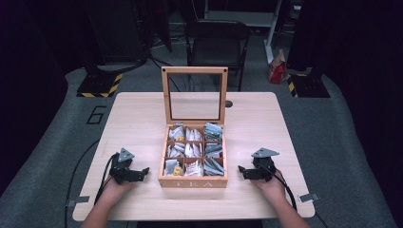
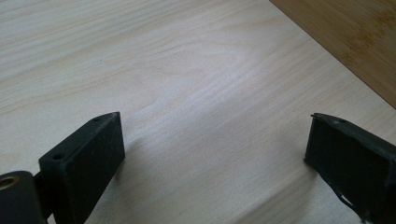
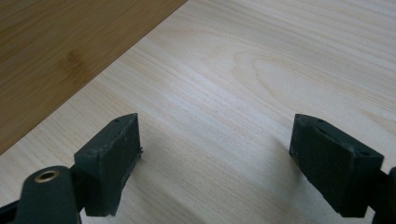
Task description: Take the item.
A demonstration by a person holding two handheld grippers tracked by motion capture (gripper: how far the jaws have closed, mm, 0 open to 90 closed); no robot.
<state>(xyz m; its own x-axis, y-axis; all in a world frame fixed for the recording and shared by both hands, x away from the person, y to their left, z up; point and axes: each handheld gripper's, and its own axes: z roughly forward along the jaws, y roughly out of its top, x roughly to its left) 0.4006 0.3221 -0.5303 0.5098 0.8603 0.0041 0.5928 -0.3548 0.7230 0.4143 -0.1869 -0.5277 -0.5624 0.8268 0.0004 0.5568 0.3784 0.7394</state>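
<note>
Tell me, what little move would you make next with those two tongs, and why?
Probably lift the right tongs over the front edge of the tea box toward the packets. The lid already stands open, both the right and the left tongs rest on the table beside the box with jaws apart, holding nothing.

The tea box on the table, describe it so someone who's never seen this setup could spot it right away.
Look at the light wooden table; the tea box sits at its middle, between the left tool and the right tool. It is a square wooden box with nine compartments of tea bags. Its glass-paned lid stands upright, and TEA is lettered on its front.
</note>
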